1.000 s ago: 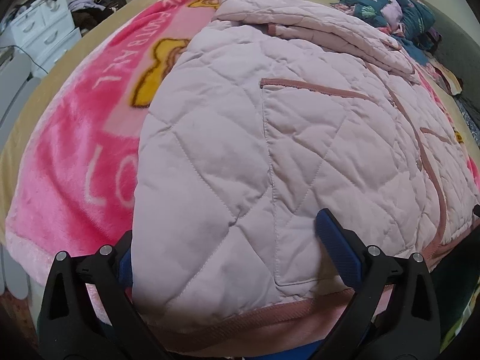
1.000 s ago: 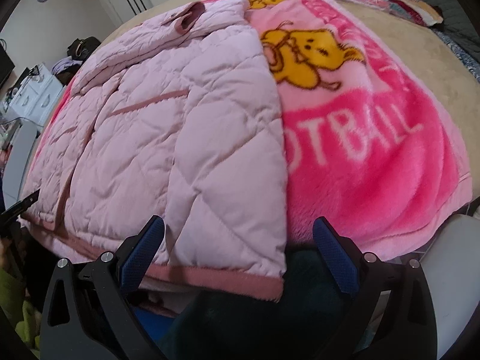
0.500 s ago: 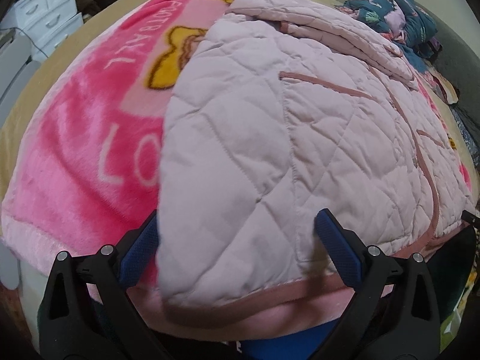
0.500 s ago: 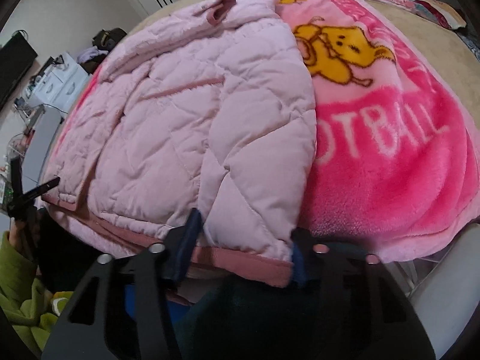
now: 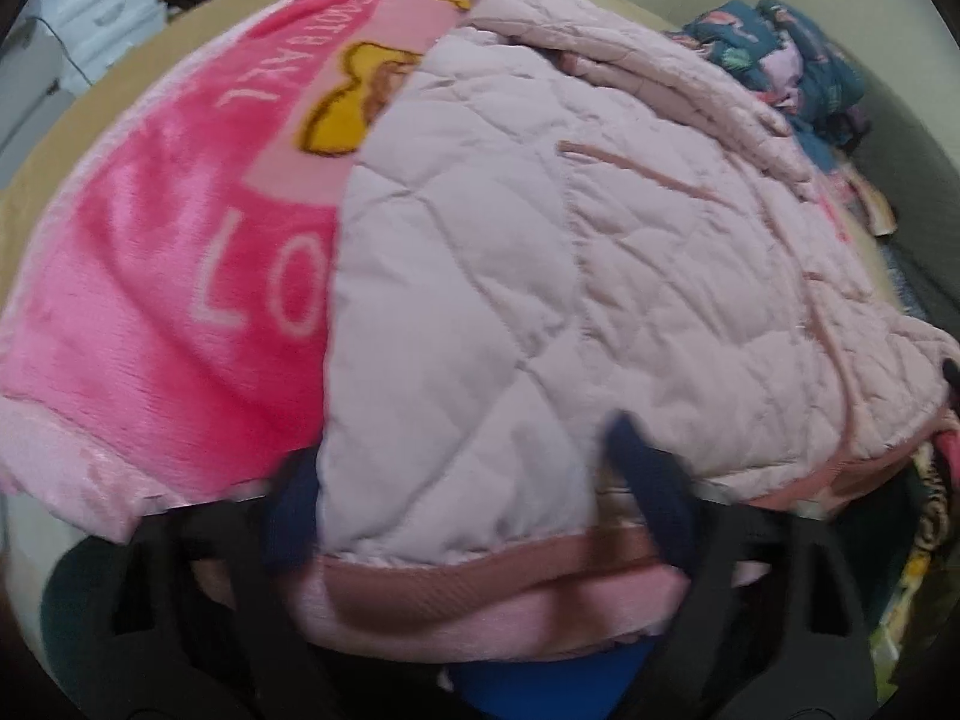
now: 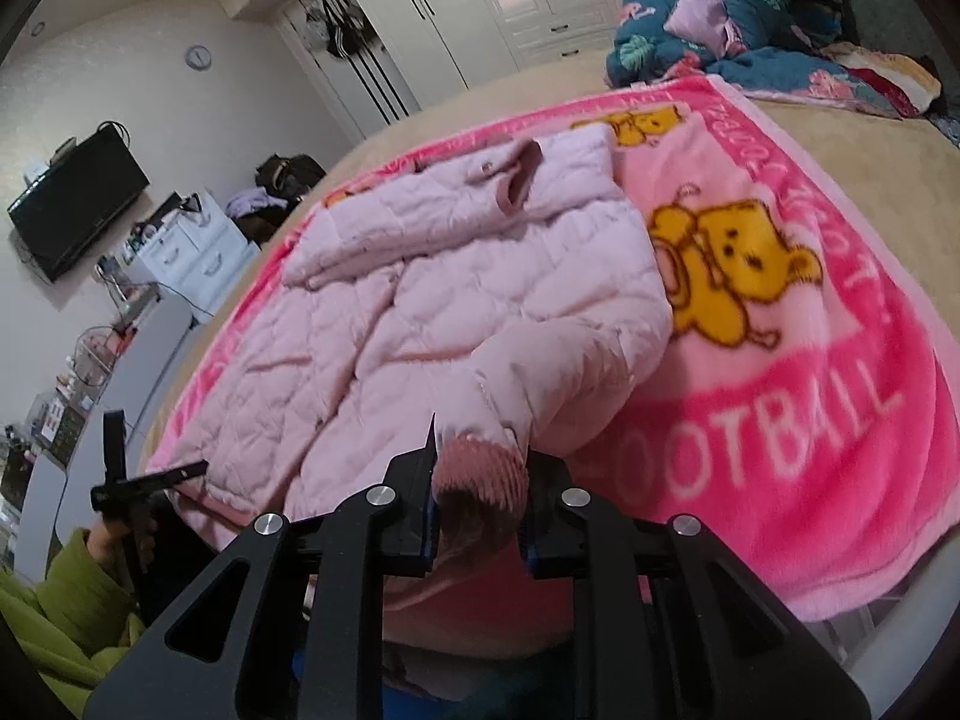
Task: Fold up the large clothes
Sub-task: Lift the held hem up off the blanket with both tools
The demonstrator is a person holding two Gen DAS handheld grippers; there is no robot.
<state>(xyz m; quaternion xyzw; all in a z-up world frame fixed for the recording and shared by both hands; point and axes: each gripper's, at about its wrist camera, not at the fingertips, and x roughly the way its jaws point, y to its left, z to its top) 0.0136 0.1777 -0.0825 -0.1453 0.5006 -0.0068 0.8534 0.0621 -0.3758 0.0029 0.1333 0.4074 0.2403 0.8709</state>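
Note:
A pale pink quilted jacket [image 5: 540, 270] lies spread on a bright pink cartoon blanket [image 5: 150, 270] on the bed. My left gripper [image 5: 468, 492] straddles the jacket's near hem corner. Its jaws are closing, with the padded corner and the darker pink ribbed hem [image 5: 480, 588] between the blue pads. In the right wrist view my right gripper [image 6: 480, 480] is shut on the jacket's [image 6: 450, 300] other hem corner. That corner is bunched and raised off the blanket [image 6: 810, 420]. A hand in a green sleeve [image 6: 78, 576] shows at the lower left.
A heap of teal floral bedding [image 6: 720, 12] sits at the bed's far end. White drawers [image 6: 192, 252], a wall television [image 6: 78, 204] and white wardrobes [image 6: 480, 0] stand beyond the bed. Tan sheet [image 6: 870, 180] borders the blanket.
My right gripper shut on the hem corner and rose, pulling that corner up. My left gripper's jaws narrowed around the other corner, and the hem now sits deeper between them.

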